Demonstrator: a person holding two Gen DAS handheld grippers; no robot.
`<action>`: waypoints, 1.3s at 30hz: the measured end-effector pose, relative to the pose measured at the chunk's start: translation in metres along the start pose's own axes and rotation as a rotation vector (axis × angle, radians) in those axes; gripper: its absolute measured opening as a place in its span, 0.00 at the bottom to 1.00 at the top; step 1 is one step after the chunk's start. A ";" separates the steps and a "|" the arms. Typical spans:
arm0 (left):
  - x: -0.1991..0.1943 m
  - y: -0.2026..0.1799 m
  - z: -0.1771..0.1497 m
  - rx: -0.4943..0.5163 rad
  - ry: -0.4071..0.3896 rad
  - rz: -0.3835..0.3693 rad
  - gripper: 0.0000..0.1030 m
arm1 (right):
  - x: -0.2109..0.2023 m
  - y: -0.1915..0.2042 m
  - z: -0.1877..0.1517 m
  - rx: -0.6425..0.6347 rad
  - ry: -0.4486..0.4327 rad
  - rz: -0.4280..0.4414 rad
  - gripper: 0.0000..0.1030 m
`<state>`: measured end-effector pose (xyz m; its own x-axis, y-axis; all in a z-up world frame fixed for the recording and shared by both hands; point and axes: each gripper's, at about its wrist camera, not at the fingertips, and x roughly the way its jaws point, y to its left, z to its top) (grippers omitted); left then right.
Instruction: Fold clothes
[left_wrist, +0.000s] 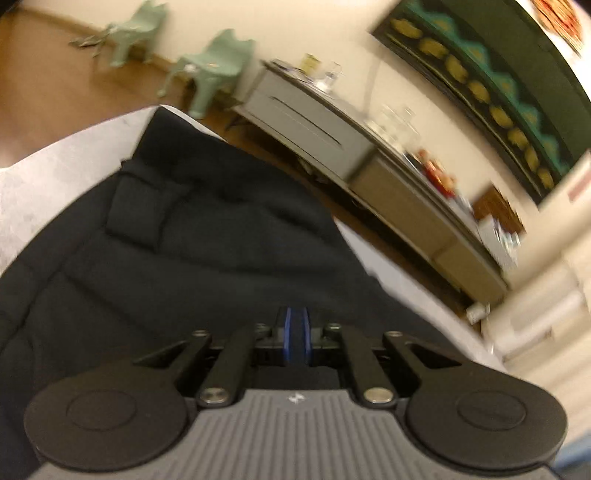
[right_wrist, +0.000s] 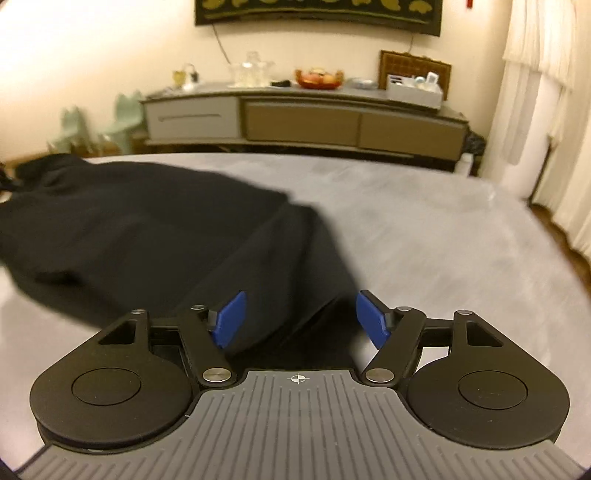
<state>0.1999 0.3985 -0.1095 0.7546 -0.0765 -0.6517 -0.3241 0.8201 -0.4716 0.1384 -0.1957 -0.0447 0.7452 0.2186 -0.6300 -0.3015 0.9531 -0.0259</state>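
The black garment (right_wrist: 147, 229) lies rumpled on the grey table (right_wrist: 424, 229), soft and limp, so I judge it will sag and slide unless taken by an edge or hem. My left claw (left_wrist: 295, 332) is pressed together, possibly on cloth. My right claw (right_wrist: 301, 319) is spread, straddling a fold untouched.

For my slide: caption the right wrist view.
Right gripper, open, above a dark garment on a grey table.

home living room | sideboard (right_wrist: 303, 122) with fruit bowl (right_wrist: 318, 78) | curtains (right_wrist: 546, 92) | wall hanging (left_wrist: 480, 85)
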 end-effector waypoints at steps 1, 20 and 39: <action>0.002 -0.001 -0.011 0.030 0.025 0.005 0.07 | 0.004 0.007 -0.006 -0.047 0.012 0.004 0.71; -0.031 0.043 -0.036 0.045 0.213 0.025 0.06 | 0.041 -0.154 -0.001 0.644 -0.013 0.114 0.80; -0.038 0.036 -0.041 0.150 0.222 0.042 0.06 | 0.125 -0.162 0.041 0.420 0.060 -0.027 0.78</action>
<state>0.1359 0.4078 -0.1264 0.5932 -0.1499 -0.7910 -0.2516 0.8988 -0.3590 0.3052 -0.3145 -0.0873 0.7099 0.1920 -0.6776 -0.0047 0.9634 0.2681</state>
